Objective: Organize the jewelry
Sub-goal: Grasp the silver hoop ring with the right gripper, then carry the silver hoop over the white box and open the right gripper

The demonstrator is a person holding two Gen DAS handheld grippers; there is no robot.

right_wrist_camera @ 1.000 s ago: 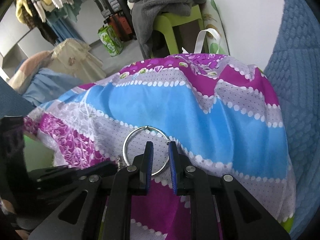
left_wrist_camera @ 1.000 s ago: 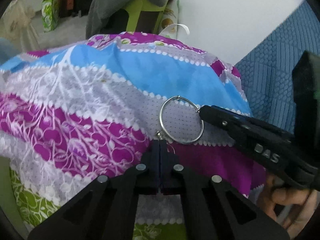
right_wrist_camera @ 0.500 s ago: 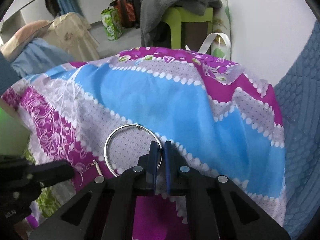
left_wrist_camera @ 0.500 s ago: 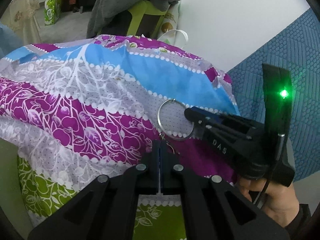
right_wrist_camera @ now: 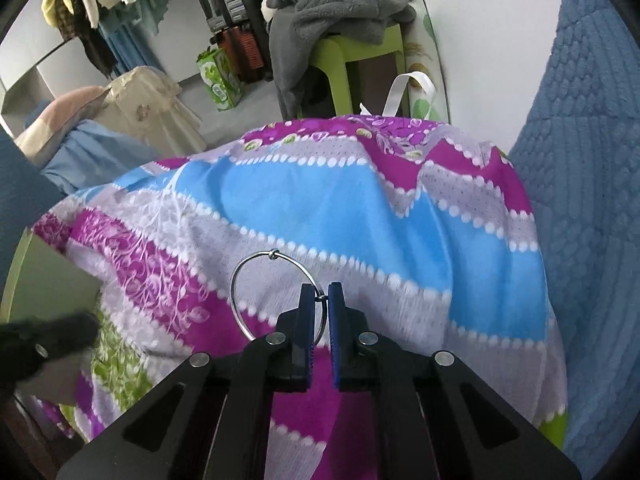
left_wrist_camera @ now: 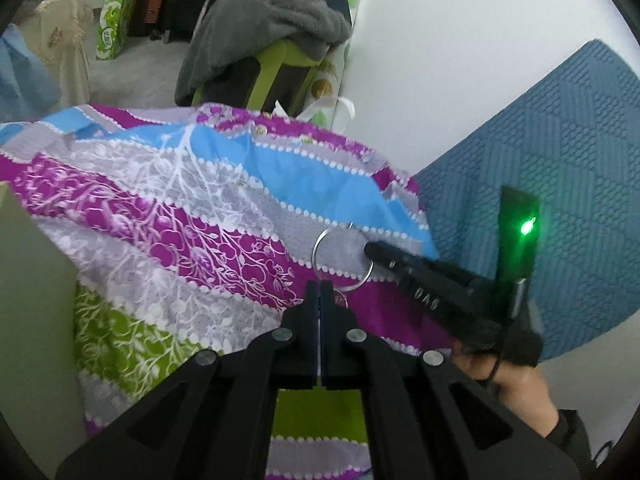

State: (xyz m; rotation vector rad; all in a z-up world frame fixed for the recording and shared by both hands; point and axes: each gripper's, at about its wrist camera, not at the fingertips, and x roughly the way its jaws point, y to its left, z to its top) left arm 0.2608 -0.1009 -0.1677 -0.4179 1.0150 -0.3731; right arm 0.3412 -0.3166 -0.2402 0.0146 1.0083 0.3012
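The right gripper point(right_wrist_camera: 317, 300) pinches the thin ring point(right_wrist_camera: 276, 294) by its edge, so the ring hangs just over the cloth point(right_wrist_camera: 320, 200). The left gripper point(left_wrist_camera: 320, 286) is squeezed tight near the ring's bottom, maybe on a tiny chain; I cannot tell.

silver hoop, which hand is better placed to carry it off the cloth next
Right. The right tongs are already pinched on the silver hoop's wire rim. The left tongs are shut with nothing visible between them, drawn near the hoop's lower edge over the patterned cloth.
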